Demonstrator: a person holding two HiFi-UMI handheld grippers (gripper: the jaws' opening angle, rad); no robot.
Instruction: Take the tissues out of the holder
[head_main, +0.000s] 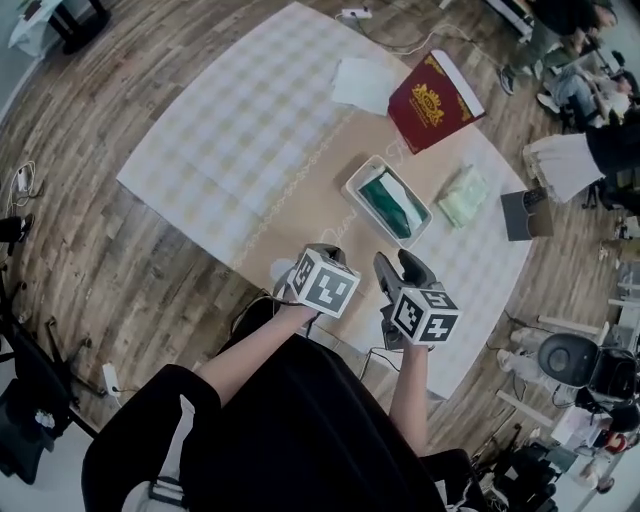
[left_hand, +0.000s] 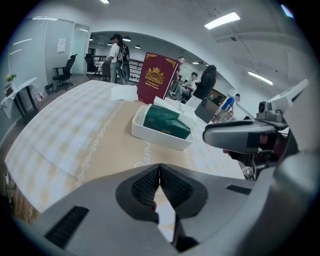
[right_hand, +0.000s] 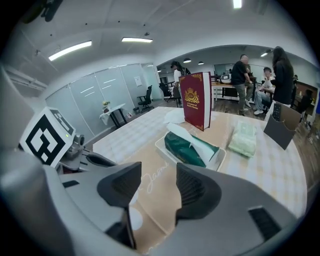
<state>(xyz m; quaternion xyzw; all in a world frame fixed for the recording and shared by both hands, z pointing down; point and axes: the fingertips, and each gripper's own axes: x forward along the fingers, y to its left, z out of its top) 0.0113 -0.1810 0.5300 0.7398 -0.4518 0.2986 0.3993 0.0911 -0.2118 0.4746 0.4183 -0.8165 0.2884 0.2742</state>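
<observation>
The holder is a white tray (head_main: 357, 180) on the tan runner, with a dark green tissue pack (head_main: 390, 202) lying in it. A white tissue (right_hand: 199, 143) sticks out of the pack (right_hand: 184, 149). Both grippers hover side by side over the table's near edge, short of the tray and apart from it. My left gripper (head_main: 325, 252) is shut with nothing between its pads (left_hand: 150, 184). My right gripper (head_main: 400, 266) is open, and only the runner shows between its jaws in the right gripper view (right_hand: 159, 187). A pale green tissue pack (head_main: 463, 196) lies on the cloth to the right of the tray.
A red book (head_main: 432, 100) stands upright behind the tray, with a white sheet (head_main: 362, 82) to its left. A grey stand (head_main: 525, 214) sits at the table's right edge. Several people are beyond the table's far right side. Cables and chairs ring the table on the wooden floor.
</observation>
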